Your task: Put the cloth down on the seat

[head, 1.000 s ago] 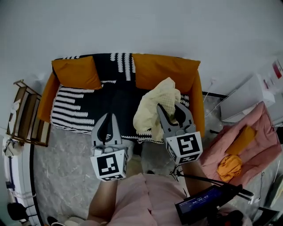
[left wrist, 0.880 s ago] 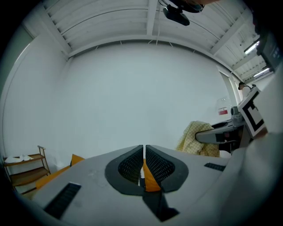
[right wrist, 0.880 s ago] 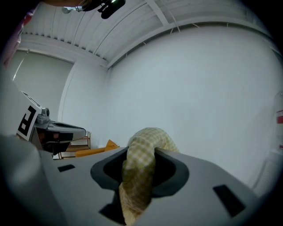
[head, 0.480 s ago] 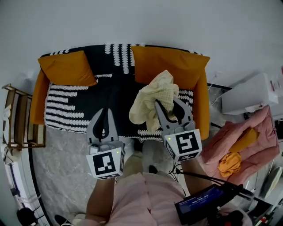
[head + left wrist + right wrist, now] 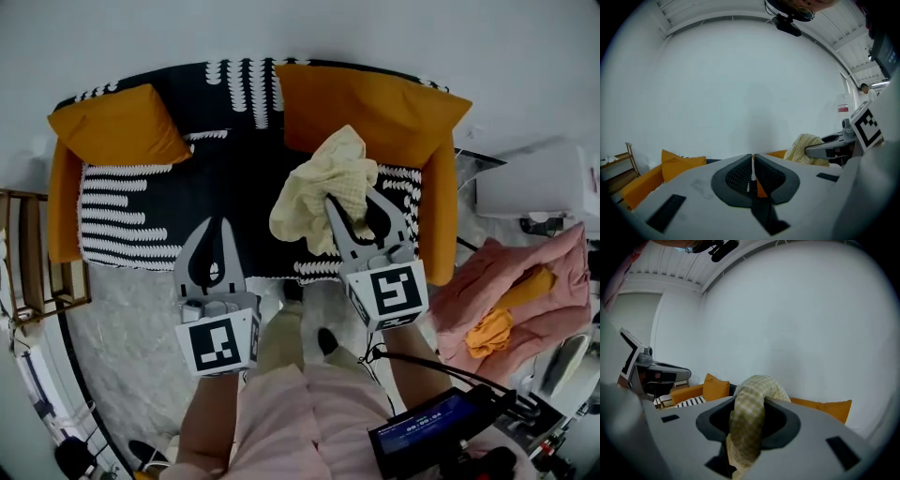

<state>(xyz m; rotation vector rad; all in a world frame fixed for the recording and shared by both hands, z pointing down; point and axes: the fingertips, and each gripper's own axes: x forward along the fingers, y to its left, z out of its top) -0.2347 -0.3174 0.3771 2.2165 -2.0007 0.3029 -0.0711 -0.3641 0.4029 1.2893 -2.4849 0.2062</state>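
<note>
A pale yellow checked cloth [image 5: 323, 187] hangs bunched in my right gripper [image 5: 356, 202], which is shut on it above the right half of the sofa seat [image 5: 234, 202]. From the right gripper view the cloth [image 5: 749, 420] fills the gap between the jaws and droops down. The seat wears a black-and-white patterned cover. My left gripper [image 5: 214, 228] is shut and holds nothing; it hovers over the seat's front edge, left of the cloth. In the left gripper view its jaws [image 5: 752, 171] press together, and the cloth [image 5: 808, 150] shows at the right.
Two orange cushions [image 5: 117, 127] [image 5: 375, 103] lean on the sofa back. A wooden side shelf [image 5: 42, 253] stands at the left. At the right lie a pink padded mat [image 5: 525, 291] with orange fabric [image 5: 492, 328] and a white box [image 5: 530, 183]. A white wall rises behind.
Both grippers and the cloth have come closer over the sofa; the sofa now sits larger and more central in the head view. The right gripper's hold on the cloth is unchanged.
</note>
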